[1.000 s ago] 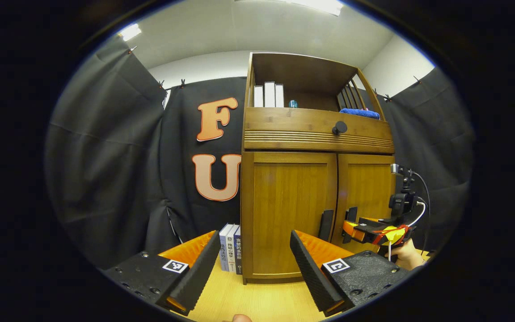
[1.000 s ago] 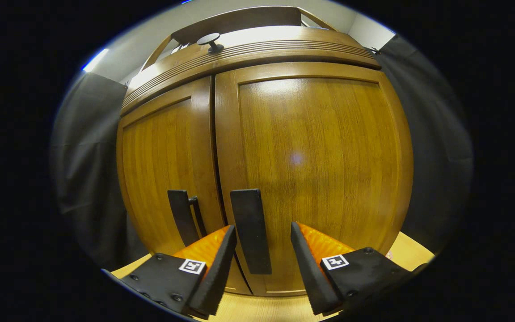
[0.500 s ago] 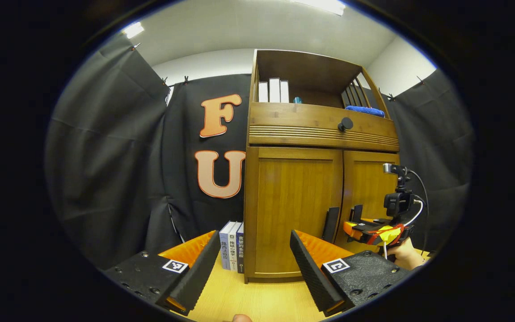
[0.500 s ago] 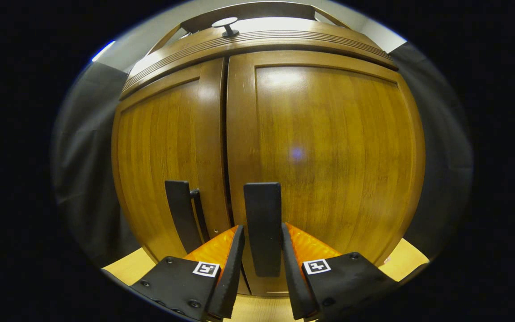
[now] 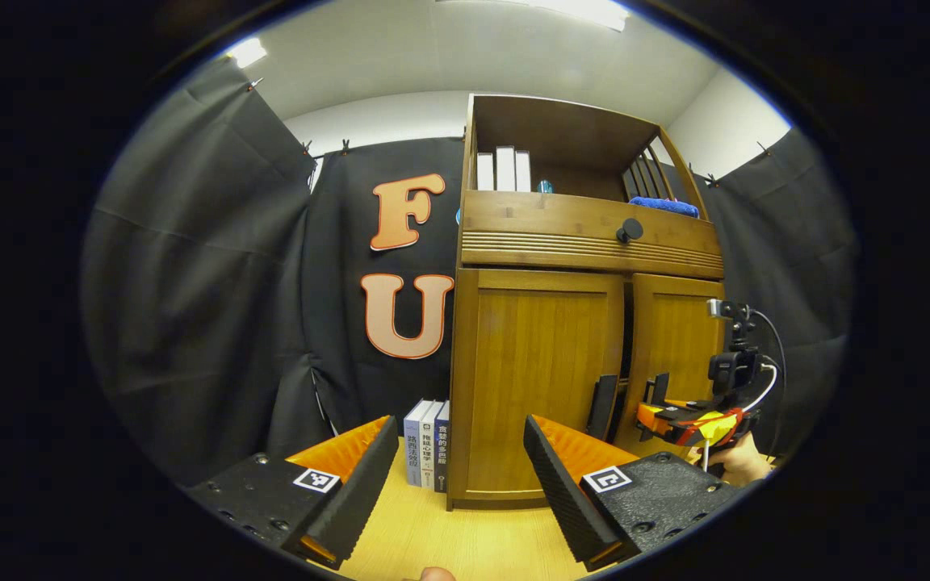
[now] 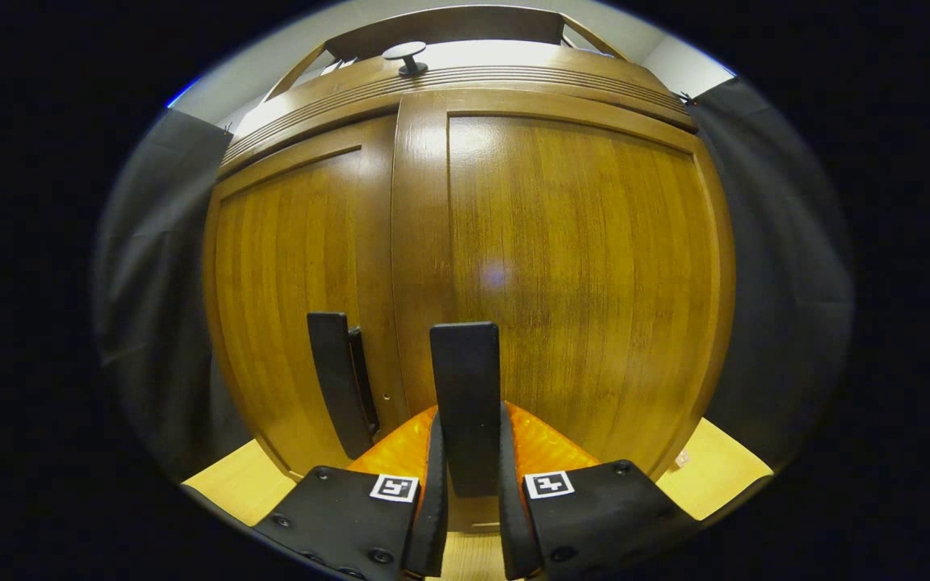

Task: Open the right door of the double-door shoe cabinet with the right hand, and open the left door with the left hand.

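The wooden shoe cabinet (image 5: pixel 542 492) stands on the table. Its left door (image 5: pixel 538 371) is closed, with a black handle (image 5: pixel 604 395). The right door (image 5: pixel 675 347) stands slightly ajar, a dark gap showing between the two doors. In the right gripper view my right gripper (image 6: pixel 469 413) is shut on the right door's black handle (image 6: pixel 465 363), with the right door (image 6: pixel 578 266) close ahead and the left door's handle (image 6: pixel 332 379) beside it. The left gripper view shows that right gripper (image 5: pixel 659 413) held by a hand (image 5: pixel 743 464). My left gripper (image 5: pixel 458 426) is open, well short of the cabinet.
Three books (image 5: pixel 429 444) stand against the cabinet's left side. Above the doors is a drawer with a round black knob (image 5: pixel 630 231). The open top shelf holds white books (image 5: pixel 504 168) and a blue cloth (image 5: pixel 663 206). Light wooden tabletop (image 5: pixel 465 541) lies under my left gripper.
My right gripper moved in and shut on the right door's handle, and the door has come out a little. The left gripper drifted slightly left, still open.
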Motion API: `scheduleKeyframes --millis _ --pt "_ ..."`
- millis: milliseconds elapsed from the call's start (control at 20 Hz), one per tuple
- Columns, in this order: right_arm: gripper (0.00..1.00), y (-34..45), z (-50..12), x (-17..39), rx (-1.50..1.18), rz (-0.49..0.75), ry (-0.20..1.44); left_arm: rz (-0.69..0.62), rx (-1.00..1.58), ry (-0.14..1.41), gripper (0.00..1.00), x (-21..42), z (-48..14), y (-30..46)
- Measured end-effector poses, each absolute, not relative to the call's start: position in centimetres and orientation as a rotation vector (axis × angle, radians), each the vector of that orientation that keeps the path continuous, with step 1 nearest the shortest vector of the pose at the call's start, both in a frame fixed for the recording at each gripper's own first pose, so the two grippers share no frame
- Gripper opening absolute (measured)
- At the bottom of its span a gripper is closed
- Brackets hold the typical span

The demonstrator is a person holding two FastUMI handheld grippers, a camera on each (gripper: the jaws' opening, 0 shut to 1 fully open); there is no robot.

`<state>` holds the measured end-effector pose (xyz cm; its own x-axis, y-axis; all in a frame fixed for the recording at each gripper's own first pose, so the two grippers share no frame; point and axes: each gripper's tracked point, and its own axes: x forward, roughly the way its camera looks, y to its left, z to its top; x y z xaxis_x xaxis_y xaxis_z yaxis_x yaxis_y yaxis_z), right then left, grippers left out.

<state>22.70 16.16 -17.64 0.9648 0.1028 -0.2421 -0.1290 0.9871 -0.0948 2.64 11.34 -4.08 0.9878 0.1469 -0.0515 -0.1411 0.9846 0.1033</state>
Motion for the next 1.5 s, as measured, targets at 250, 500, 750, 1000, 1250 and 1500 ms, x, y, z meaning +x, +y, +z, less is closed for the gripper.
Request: scheduleKeyframes --millis 250,500,750,1000,1250,1500 --pt "0.35 15.3 -17.3 20.6 -0.105 0.119 0.235 0.153 0.097 0.052 0.94 1.5 -3.5 11.5" --pt "0.24 14.2 -16.9 18.5 -0.085 0.133 0.232 0.151 0.096 0.060 0.92 0.4 -3.3 11.2" --pt "0.23 13.3 -16.5 16.8 -0.082 0.148 0.226 0.144 0.091 0.068 0.92 -0.1 -3.6 10.7" --pt "0.27 11.4 -15.9 14.4 -0.074 0.153 0.226 0.131 0.071 0.076 0.94 -0.6 -4.0 9.9" --pt "0.25 8.7 -15.3 12.0 -0.068 0.151 0.207 0.122 0.072 0.078 0.94 -0.8 -3.9 8.7" --pt "0.23 6.9 -14.6 10.6 -0.066 0.129 0.197 0.097 0.060 0.085 0.94 -0.8 -4.0 6.8"
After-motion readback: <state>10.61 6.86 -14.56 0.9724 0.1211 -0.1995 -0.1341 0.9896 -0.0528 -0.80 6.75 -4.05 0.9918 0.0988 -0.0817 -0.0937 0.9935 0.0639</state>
